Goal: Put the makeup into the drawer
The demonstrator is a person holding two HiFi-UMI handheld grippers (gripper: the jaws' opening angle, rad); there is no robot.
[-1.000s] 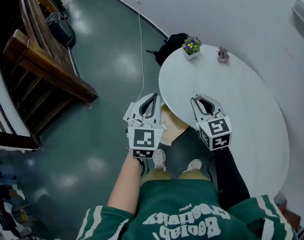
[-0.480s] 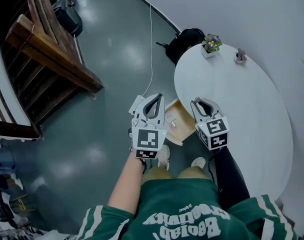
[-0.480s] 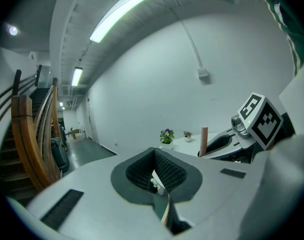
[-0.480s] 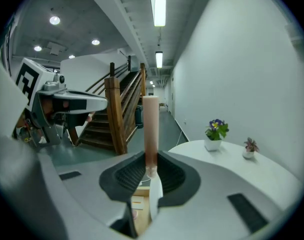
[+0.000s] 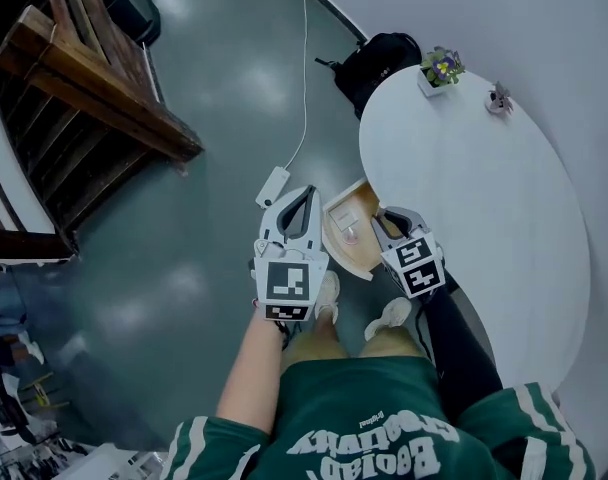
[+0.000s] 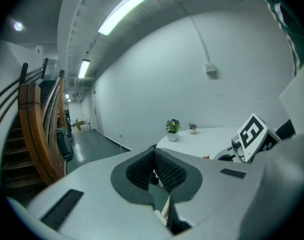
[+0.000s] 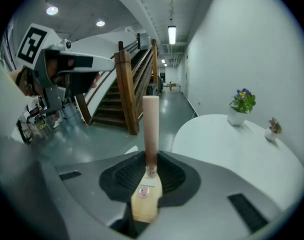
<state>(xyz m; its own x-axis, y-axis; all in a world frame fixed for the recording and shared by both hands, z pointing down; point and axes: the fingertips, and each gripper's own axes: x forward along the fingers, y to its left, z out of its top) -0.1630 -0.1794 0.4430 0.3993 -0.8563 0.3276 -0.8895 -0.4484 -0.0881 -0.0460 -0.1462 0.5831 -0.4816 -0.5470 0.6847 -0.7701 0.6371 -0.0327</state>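
the right gripper [image 7: 150, 176] is clamped on a slim pink makeup tube [image 7: 151, 129], just above the open wooden drawer [image 5: 340, 254]. beside it, the left gripper [image 6: 155, 170] is closed and empty. beyond, the round white bench [image 5: 474, 198] carries a potted flower [image 5: 439, 68].

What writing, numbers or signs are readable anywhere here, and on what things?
On the green sweatshirt: white lettering, upside down, too distorted to read.
On the marker cubes: black-and-white square patterns, no words.
On the makeup tube: no lettering shows.
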